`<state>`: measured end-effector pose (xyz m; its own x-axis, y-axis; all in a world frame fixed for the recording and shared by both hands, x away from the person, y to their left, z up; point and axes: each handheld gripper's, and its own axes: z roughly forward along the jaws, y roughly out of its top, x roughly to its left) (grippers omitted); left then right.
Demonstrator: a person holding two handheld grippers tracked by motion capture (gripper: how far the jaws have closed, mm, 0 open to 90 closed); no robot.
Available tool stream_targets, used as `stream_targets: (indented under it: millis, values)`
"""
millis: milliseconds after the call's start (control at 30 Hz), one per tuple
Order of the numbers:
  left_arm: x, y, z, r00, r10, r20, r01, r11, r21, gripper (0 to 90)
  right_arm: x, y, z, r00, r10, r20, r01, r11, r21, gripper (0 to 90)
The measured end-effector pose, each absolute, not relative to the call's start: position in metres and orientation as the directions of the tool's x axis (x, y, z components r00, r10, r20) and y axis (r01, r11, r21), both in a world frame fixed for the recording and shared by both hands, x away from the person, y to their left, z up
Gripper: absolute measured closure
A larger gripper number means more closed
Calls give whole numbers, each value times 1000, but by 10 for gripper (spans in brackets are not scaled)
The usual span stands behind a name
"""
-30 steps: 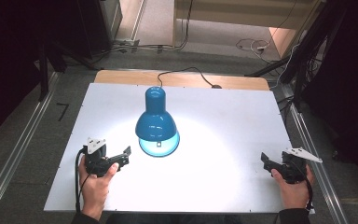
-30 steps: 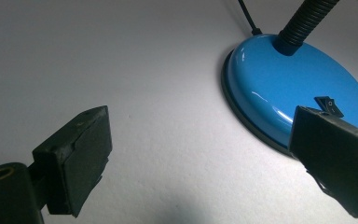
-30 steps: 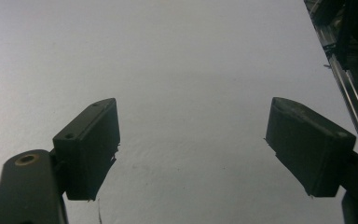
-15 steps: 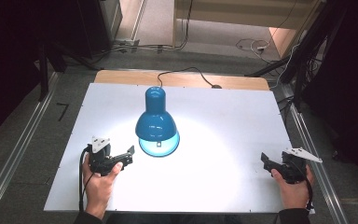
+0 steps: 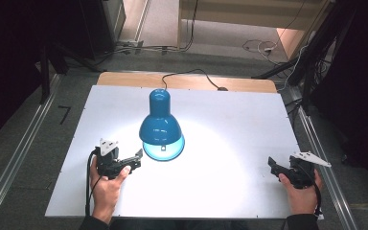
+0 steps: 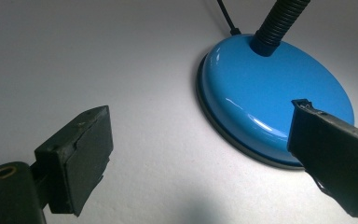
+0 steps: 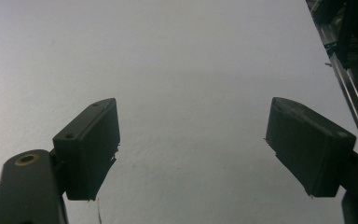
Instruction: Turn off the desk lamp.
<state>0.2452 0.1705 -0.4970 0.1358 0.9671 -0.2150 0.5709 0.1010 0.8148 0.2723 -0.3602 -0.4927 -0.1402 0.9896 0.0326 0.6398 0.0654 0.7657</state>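
Observation:
A blue desk lamp (image 5: 160,125) stands lit on the white table (image 5: 230,120), its shade bent down over its round blue base (image 5: 165,150). My left gripper (image 5: 133,161) lies just left of that base, jaws open. In the left gripper view the base (image 6: 265,91) sits ahead and right, with the black ribbed neck (image 6: 279,18) rising from it. The left gripper (image 6: 200,158) holds nothing, and its right jaw overlaps the base's rim in that view. My right gripper (image 5: 274,166) rests open near the table's front right. In its own view the right gripper (image 7: 191,149) has bare table between its jaws.
The lamp's black cable (image 5: 191,73) runs off the far edge over a wooden strip (image 5: 124,79). Metal rails (image 5: 14,158) flank the table on both sides; one rail (image 7: 349,79) lies close to my right gripper. A bright pool of light (image 5: 220,163) covers the table's middle.
My left gripper has slid a little to the right, closer to the lamp's base. The right gripper and the lamp have stayed put.

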Motion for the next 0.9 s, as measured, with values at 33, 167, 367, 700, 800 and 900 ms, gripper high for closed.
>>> stream_targets:
  millis: [33, 167, 367, 700, 800, 900]
  values:
    - [246, 170, -497, 137, 967, -215, 573, 100, 813, 74, 272, -360, -493, -140, 990, 32, 640, 65, 766, 161]
    - [247, 168, -497, 138, 967, -215, 572, 100, 814, 86, 272, -361, -493, -140, 990, 32, 640, 65, 766, 161]
    - [249, 165, -498, 139, 967, -215, 571, 99, 815, 87, 272, -360, -493, -141, 990, 33, 640, 66, 765, 162]
    - [251, 158, -498, 147, 966, -212, 569, 93, 817, 99, 272, -360, -493, -142, 989, 34, 640, 66, 766, 162]
    - [252, 156, -498, 148, 967, -208, 567, 89, 819, 129, 272, -360, -493, -143, 989, 34, 640, 66, 765, 162]
    - [252, 154, -498, 144, 970, -197, 562, 83, 823, 141, 272, -360, -493, -143, 989, 35, 641, 66, 764, 162]
